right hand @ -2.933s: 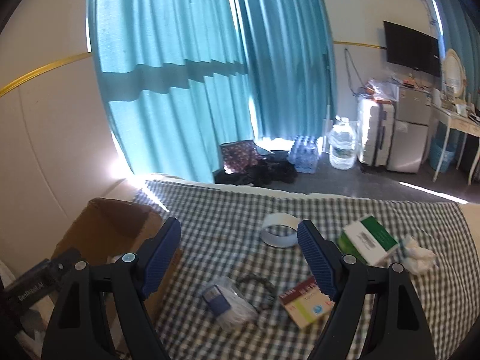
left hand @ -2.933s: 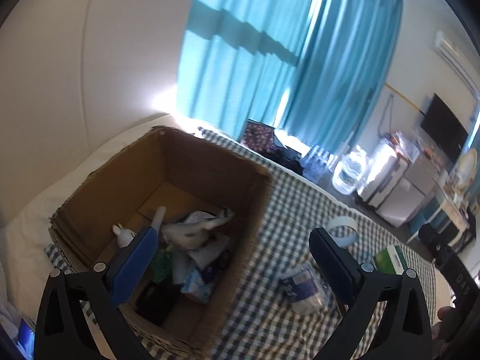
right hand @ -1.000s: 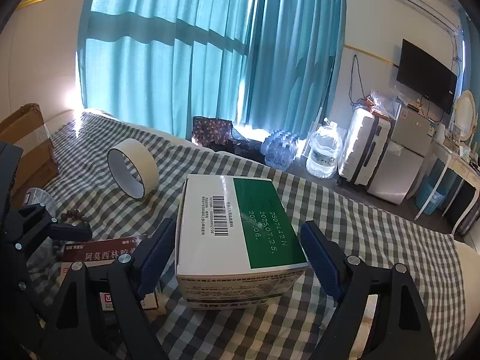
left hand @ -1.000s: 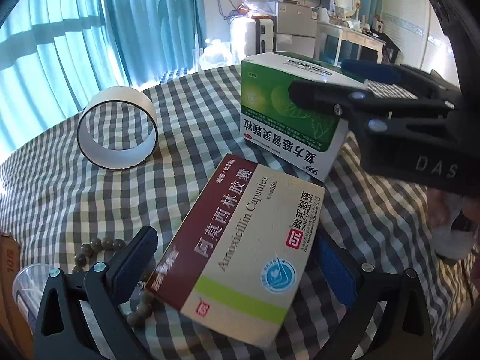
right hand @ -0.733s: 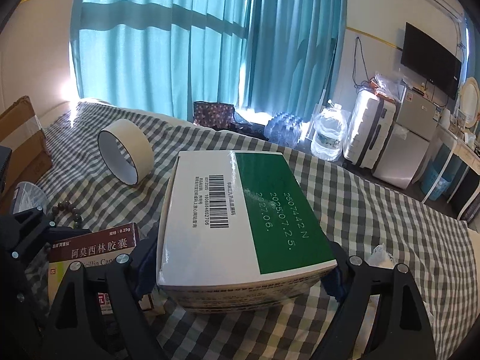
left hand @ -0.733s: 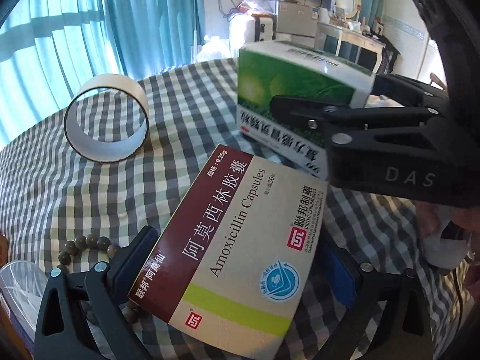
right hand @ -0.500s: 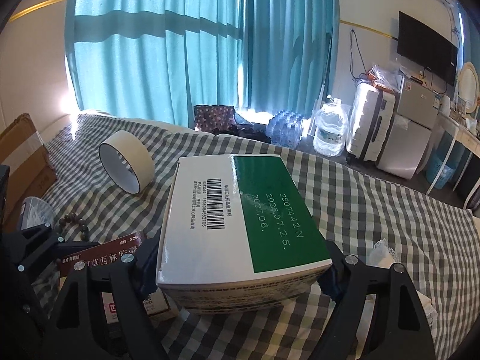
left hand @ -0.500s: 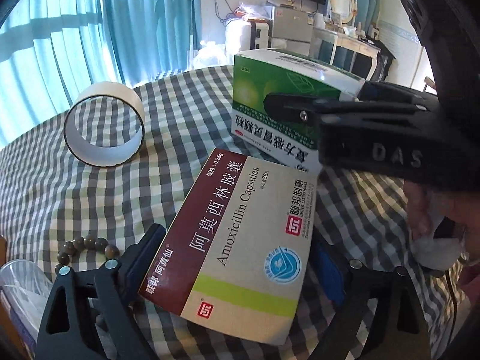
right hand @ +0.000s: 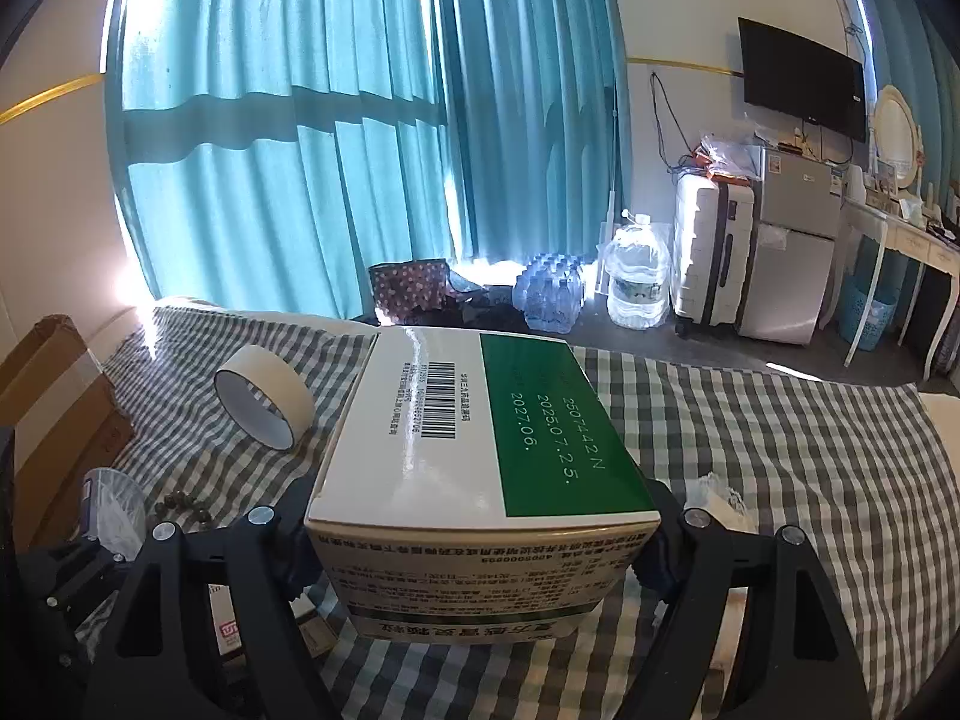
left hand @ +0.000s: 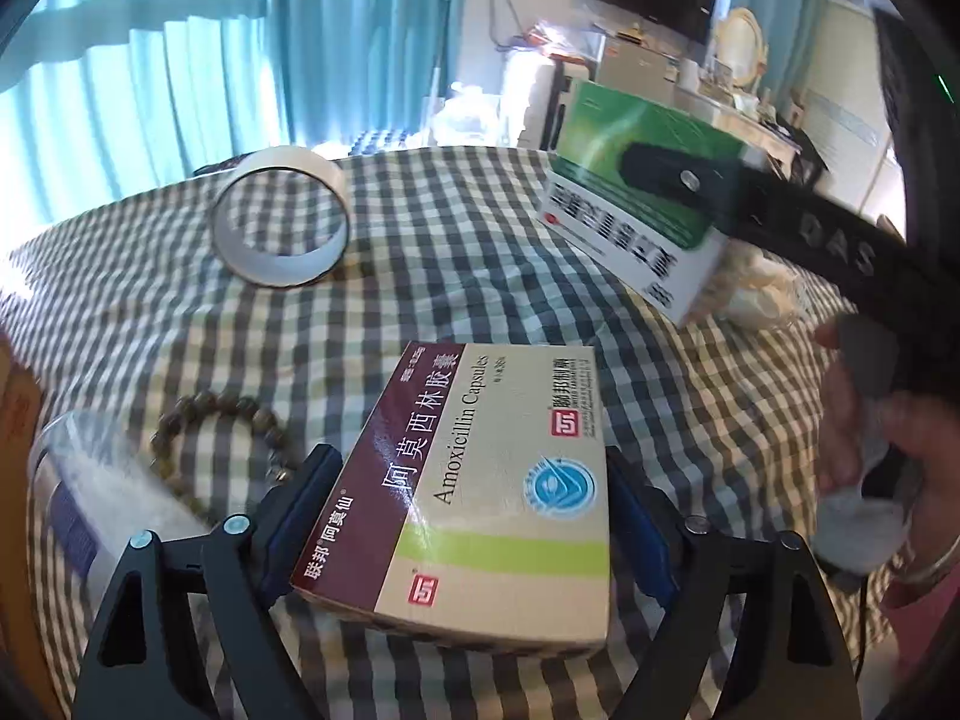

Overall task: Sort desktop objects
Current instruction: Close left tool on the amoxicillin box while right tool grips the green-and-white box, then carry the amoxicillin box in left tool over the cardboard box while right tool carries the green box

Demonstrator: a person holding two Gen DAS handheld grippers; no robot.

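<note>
My left gripper [left hand: 468, 516] is shut on a maroon and cream Amoxicillin capsule box [left hand: 480, 480], its blue pads pressing both long sides, held a little above the checked cloth [left hand: 420, 252]. My right gripper [right hand: 480, 546] is shut on a green and white medicine box [right hand: 480, 438] and holds it lifted off the cloth. That box also shows in the left wrist view [left hand: 642, 204], up at the right, with the right gripper's black finger across it.
A roll of tape [left hand: 279, 228] stands on edge at the back left. A bead bracelet [left hand: 222, 438] and a clear plastic cup [left hand: 102, 504] lie at the left. A cardboard box [right hand: 48, 408] stands far left. Crumpled white tissue [right hand: 720, 501] lies at the right.
Both grippers have closed on their boxes. The green box has risen off the cloth and moved right. The Amoxicillin box now sits gripped between my left pads.
</note>
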